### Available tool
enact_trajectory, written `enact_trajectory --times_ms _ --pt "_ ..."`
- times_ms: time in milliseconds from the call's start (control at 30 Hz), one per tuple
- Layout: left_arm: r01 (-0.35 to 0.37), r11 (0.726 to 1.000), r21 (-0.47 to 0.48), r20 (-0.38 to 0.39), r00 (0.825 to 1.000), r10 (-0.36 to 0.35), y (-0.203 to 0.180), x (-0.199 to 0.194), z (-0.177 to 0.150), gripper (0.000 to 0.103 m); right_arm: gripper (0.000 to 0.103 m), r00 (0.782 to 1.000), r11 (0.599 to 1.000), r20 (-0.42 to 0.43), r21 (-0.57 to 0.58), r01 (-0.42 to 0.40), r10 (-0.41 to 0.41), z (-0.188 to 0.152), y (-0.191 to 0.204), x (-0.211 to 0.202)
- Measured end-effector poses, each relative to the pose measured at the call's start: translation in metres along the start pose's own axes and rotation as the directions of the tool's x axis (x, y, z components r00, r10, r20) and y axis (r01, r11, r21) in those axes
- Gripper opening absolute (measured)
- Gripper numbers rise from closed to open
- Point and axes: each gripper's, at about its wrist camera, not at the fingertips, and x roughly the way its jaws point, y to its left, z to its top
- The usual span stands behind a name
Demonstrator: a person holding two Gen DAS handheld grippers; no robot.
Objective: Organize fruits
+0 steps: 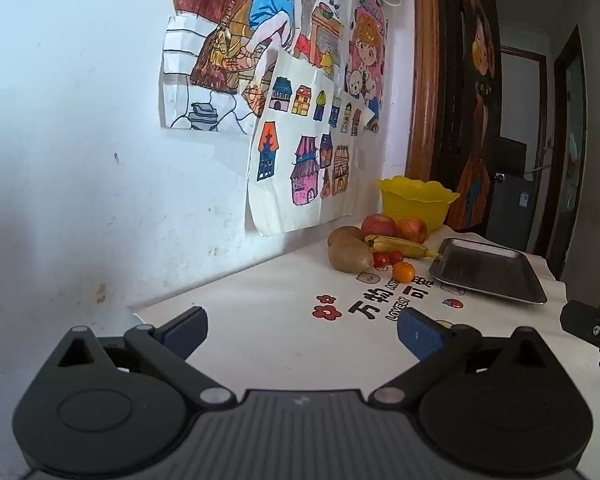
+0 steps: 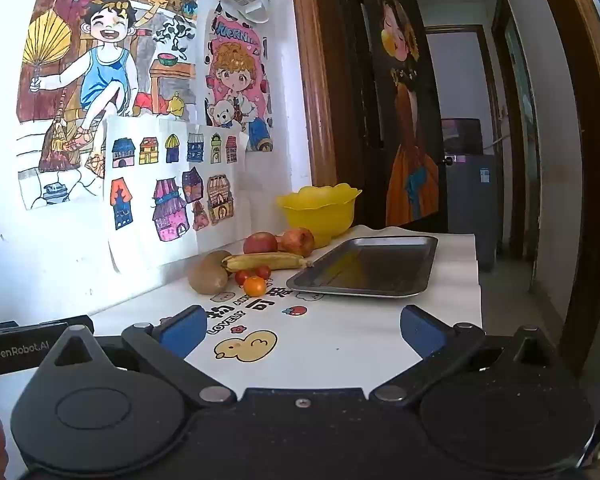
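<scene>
Fruit lies grouped on a white printed cloth against the wall: two kiwis, two red apples, a banana, two cherry tomatoes and a small orange. Behind them stands a yellow bowl. A metal tray lies to the right of the fruit. My left gripper and my right gripper both hover open over the near cloth, nothing between their fingers.
Children's drawings hang on the white wall to the left. A wooden door frame and a dark painted panel rise behind the table. The table's right edge drops to a hallway. The other gripper's body shows at the left.
</scene>
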Motion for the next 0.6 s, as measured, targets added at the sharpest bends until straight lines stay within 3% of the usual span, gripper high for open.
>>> enact_trajectory --times_ms 600 --pt "-0.001 1.000 -0.013 -0.009 1.000 0.001 0.0032 0.0046 -0.0021 0.102 0.102 1.000 1.000 -0.023 -0.008 0.010 -0.010 -0.0039 0.0009 0.0072"
